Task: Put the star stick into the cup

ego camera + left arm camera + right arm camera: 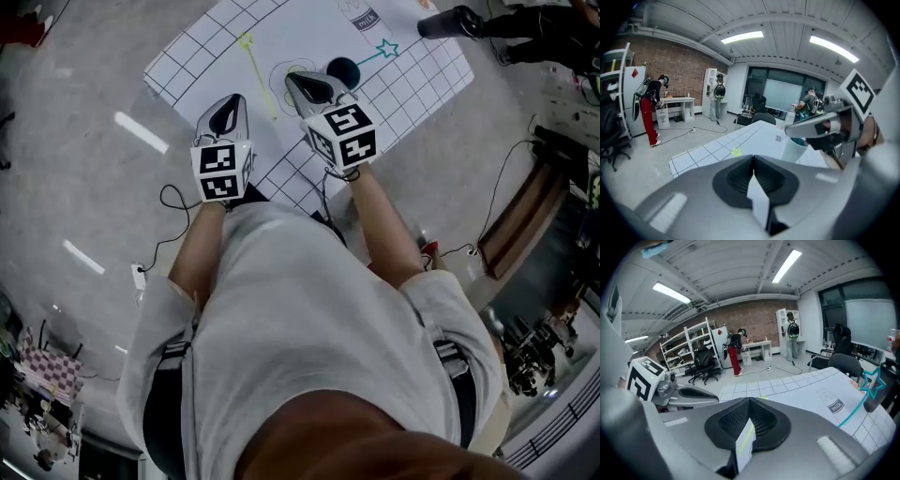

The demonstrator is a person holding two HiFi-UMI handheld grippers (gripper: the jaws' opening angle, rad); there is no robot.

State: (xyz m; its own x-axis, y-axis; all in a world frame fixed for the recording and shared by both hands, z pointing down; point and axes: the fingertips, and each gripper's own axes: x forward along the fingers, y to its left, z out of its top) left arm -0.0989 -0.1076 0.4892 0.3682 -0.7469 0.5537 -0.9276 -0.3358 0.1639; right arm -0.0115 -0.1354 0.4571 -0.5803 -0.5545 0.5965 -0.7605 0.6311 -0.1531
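Both tools are carried side by side above the near edge of the gridded mat (216, 47), noses pointing away from the operator. The left gripper (230, 105) has its jaws pressed together with nothing between them. The right gripper (305, 84) is likewise closed and empty. This reads as a ready posture: neither tool has taken a stick, so the pick has not begun. The yellow star stick (259, 79) lies flat on the mat ahead of the left gripper, star end farthest from the operator, which leaves its shaft free for a grasp from above. The cup (342, 70) stands upright just beyond the nose of the right gripper, mouth up, to the right of the yellow stick and apart from it. A teal star stick (373, 55) runs from the cup rim toward the far right. Whether it stands in the cup or rests beside it cannot be determined. A printed milk bottle (833, 404) marks the mat beyond the cup. The mat is a white sheet ruled in squares around a plain centre, covering a table on a grey floor (75, 141) with loose cables (173, 202). The room is a workshop with a brick wall (754, 317), open shelving (689, 345), office chairs (705, 364), strip lights (742, 37), and a person in red trousers (647, 112) at a bench
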